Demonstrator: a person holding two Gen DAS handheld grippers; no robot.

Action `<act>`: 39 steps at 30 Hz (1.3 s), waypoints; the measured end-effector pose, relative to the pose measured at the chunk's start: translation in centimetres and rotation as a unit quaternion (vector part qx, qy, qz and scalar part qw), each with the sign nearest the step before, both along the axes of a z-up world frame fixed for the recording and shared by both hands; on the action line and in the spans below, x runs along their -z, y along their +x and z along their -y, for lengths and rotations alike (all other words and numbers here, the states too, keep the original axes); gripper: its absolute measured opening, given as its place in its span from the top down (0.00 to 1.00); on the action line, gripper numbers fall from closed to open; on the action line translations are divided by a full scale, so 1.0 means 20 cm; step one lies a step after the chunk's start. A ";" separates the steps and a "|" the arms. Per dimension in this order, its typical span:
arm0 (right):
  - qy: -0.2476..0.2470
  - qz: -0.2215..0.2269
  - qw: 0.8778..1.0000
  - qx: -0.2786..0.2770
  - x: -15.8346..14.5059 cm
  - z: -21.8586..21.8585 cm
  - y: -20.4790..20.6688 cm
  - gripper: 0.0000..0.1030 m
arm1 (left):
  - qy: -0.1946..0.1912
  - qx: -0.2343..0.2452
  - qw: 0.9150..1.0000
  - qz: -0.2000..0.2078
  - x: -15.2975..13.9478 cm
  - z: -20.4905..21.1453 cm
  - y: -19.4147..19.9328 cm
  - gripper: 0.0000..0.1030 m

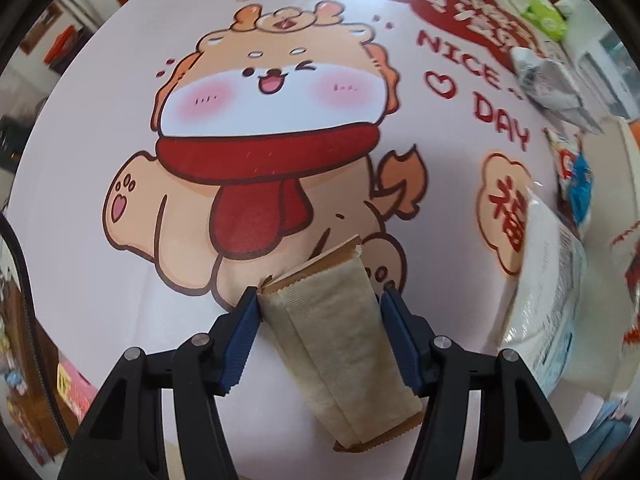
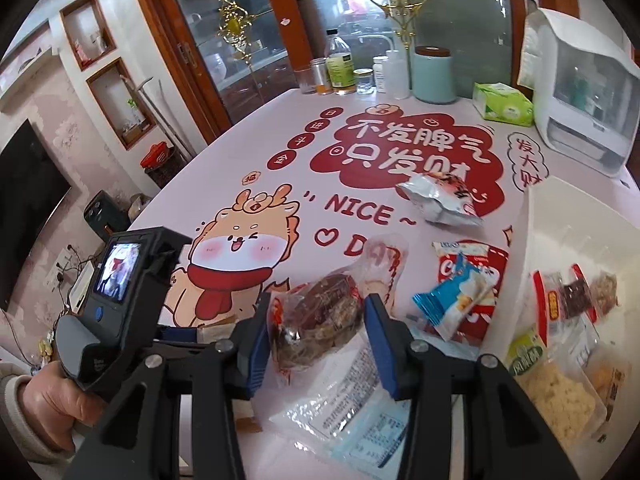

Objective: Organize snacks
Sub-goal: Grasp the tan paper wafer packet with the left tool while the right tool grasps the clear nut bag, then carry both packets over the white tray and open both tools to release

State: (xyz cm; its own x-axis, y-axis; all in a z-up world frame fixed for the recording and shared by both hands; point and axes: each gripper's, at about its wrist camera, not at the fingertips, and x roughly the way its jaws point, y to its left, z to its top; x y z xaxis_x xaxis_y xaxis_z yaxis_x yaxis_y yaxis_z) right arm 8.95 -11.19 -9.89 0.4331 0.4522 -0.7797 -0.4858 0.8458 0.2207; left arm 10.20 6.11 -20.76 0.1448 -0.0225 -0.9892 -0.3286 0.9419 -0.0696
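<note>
In the left wrist view a beige paper-like snack packet (image 1: 336,340) lies on the printed tablecloth (image 1: 120,80). My left gripper (image 1: 320,304) points down over it, with both blue pads against the packet's long sides. In the right wrist view my right gripper (image 2: 318,320) is shut on a clear packet of dark brown snack (image 2: 320,320), held above the table. A white bin (image 2: 560,216) with several snacks inside stands to its right. Loose on the cloth are a silver packet (image 2: 440,200), a red-and-white packet (image 2: 480,260) and a blue packet (image 2: 456,304).
A clear bag with a printed label (image 2: 344,412) lies under the right gripper. Bottles and jars (image 2: 340,68), a teal canister (image 2: 434,76), a green tissue pack (image 2: 504,106) and a white appliance (image 2: 580,92) line the far edge. A hand (image 2: 44,404) holds the left gripper's handle.
</note>
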 end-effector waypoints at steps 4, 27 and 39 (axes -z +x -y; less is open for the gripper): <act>0.002 0.005 1.000 0.004 -0.02 0.04 -0.04 0.57 | 0.014 0.021 0.999 0.047 -0.11 0.02 -0.04 0.43; -0.004 0.131 0.980 0.150 -0.54 0.68 -0.26 0.56 | 0.001 0.259 0.916 0.307 -1.17 0.83 0.05 0.42; -0.036 0.127 0.960 0.245 -0.56 1.07 -0.17 0.48 | 0.013 0.307 0.900 0.309 -1.17 1.26 0.30 0.07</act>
